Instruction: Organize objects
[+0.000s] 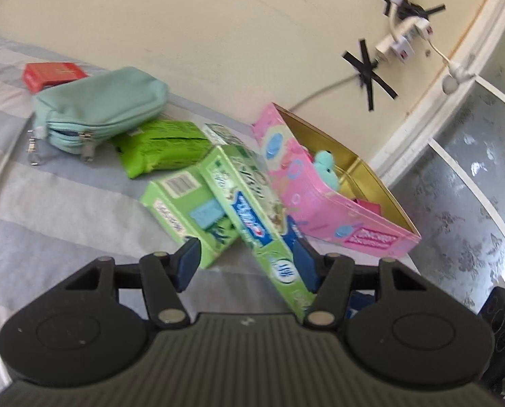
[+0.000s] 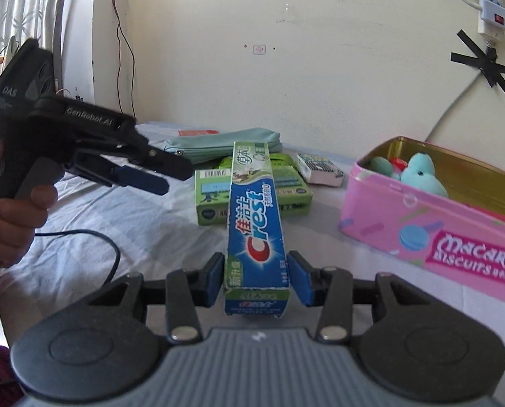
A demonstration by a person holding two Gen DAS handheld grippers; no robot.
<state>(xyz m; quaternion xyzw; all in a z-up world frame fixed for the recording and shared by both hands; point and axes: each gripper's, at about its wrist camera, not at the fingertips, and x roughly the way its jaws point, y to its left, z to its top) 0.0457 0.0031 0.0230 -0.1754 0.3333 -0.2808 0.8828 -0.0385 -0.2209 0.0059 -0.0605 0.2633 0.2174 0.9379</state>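
Toothpaste box held over the bed

The right claw (image 2: 256, 279) is clamped on the near end of the toothpaste box (image 2: 256, 217), whose long axis points to 12 o'clock, far end over the green box (image 2: 211, 203). The left claw (image 1: 247, 264) stands apart. The pink tin (image 2: 432, 237) at 3 o'clock is cut off.
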